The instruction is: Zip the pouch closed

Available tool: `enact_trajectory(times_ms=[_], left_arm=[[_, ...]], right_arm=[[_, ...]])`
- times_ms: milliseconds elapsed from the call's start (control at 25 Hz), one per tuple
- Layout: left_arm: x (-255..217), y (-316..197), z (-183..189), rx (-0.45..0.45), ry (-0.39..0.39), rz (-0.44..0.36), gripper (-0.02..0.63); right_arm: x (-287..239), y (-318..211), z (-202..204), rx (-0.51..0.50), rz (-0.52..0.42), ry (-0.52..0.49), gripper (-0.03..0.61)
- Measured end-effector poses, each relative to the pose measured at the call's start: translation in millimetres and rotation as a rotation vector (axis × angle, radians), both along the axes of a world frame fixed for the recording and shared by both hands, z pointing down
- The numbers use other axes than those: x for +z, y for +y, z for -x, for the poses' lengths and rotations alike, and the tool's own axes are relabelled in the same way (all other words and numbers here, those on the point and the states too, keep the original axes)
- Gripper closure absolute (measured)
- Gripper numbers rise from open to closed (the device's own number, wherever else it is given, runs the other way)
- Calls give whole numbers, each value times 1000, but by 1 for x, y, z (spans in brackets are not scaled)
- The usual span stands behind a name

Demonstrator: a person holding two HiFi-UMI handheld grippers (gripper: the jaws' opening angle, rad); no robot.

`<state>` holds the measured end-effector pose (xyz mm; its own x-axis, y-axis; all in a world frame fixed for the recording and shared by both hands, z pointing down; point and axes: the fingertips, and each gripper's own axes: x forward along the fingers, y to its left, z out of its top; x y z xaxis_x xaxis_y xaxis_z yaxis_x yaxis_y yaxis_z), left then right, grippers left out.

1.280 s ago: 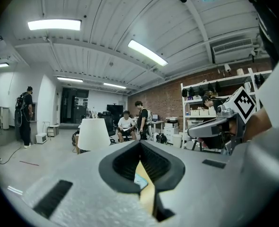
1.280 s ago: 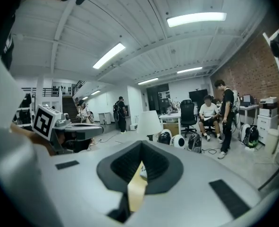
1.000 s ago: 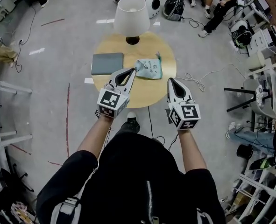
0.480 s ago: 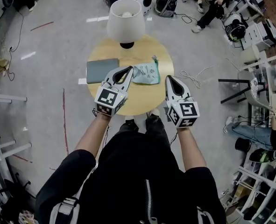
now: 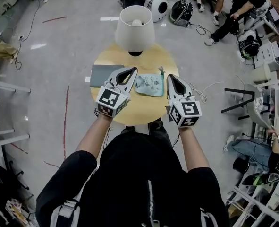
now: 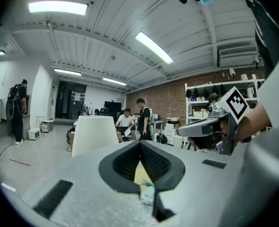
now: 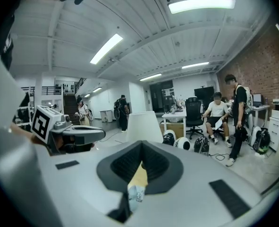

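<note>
Soft, light-looking teal pouch (image 5: 150, 84) lies flat on the round table (image 5: 130, 113), between the left gripper (image 5: 133, 70) and right gripper (image 5: 169, 76), both with jaws pressed together, empty. Likely floppy and slippery: pin one end, pinch the zip pull (image 5: 160, 70) at its far right corner

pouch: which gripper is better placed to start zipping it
Right, probably. What looks like the zipper pull sticks out at the pouch corner beside the right gripper; the left gripper hovers at the opposite edge.
</note>
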<state>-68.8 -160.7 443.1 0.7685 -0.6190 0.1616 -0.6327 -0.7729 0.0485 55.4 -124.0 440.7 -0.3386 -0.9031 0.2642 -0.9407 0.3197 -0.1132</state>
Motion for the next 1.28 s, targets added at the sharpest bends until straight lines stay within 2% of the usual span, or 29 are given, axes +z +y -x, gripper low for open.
enact_trajectory(times_ms=[320, 880, 1120, 1160, 1240, 1280], left_arm=[[12, -37, -23, -86, -32, 41, 614], [99, -74, -83, -63, -72, 244, 612], [149, -79, -111, -68, -96, 385, 612], [158, -79, -115, -66, -103, 416, 606], [176, -79, -124, -64, -113, 481, 502], [185, -79, -129, -65, -116, 512, 492]], right_arm=[[10, -49, -34, -88, 24, 8, 574], [74, -78, -84, -107, 151, 8, 574], [99, -84, -99, -128, 190, 12, 574], [102, -84, -101, -130, 196, 11, 574], [110, -86, -104, -134, 210, 5, 574], [114, -86, -107, -135, 218, 1, 574]])
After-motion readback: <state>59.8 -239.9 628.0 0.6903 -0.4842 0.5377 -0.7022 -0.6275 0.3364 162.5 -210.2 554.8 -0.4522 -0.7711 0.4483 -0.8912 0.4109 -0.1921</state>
